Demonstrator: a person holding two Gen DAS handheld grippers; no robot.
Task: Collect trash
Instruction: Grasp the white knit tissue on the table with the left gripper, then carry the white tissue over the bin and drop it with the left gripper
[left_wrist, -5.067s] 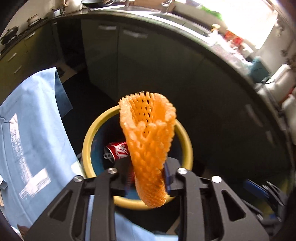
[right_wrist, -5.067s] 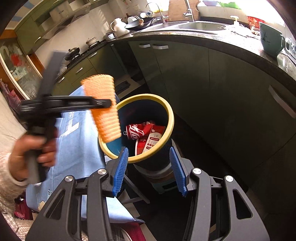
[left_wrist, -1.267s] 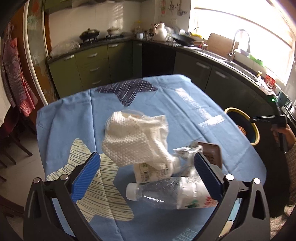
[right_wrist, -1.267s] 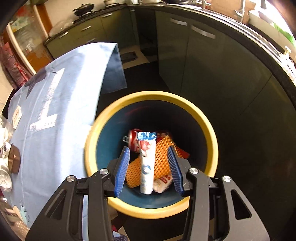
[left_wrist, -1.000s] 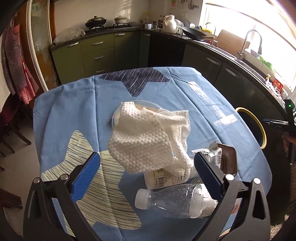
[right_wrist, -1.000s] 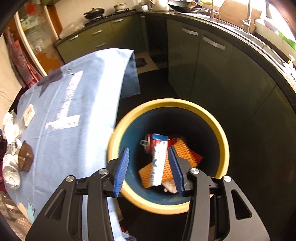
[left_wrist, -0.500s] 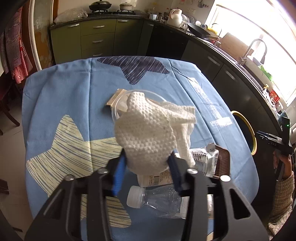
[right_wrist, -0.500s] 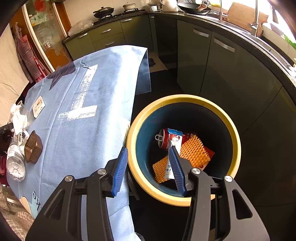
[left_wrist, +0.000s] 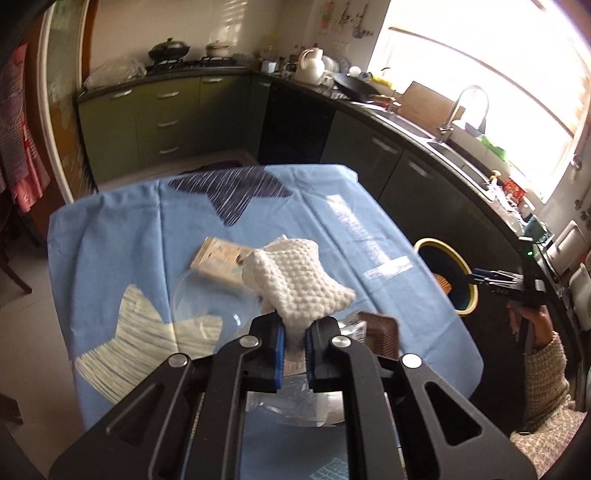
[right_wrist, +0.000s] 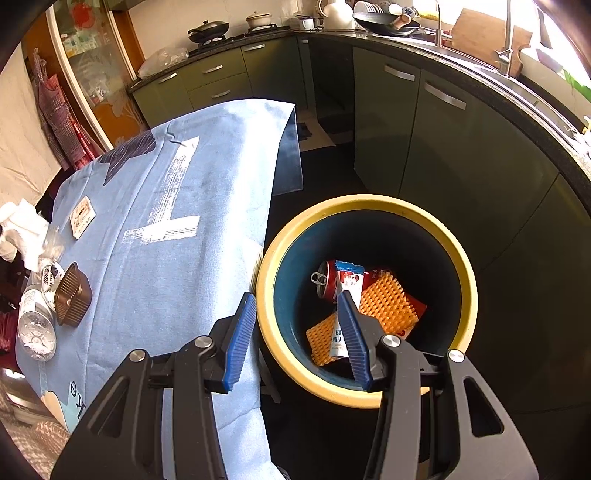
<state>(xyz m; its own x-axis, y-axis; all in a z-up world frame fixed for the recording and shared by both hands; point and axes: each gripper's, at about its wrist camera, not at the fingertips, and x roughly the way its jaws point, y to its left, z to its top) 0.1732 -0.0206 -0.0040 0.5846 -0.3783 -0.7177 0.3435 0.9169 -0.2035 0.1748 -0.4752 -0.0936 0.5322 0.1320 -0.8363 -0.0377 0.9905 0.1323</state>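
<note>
A white foam net (left_wrist: 295, 291) hangs crumpled above the counter (left_wrist: 118, 236); a clear bottle (right_wrist: 37, 328) and brown tray (right_wrist: 72, 295) lie there, while the yellow-rimmed bin (right_wrist: 461, 266) holds an orange net (right_wrist: 384, 302) and red can (right_wrist: 327, 282)

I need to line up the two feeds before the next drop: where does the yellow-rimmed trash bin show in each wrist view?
Left wrist: the trash bin sits small at right of centre, just past the table's right edge, with the right gripper over it.
Right wrist: the trash bin fills the lower centre-right, seen from above with trash inside.
Shared landmark: the brown ridged tray on the blue tablecloth.
</note>
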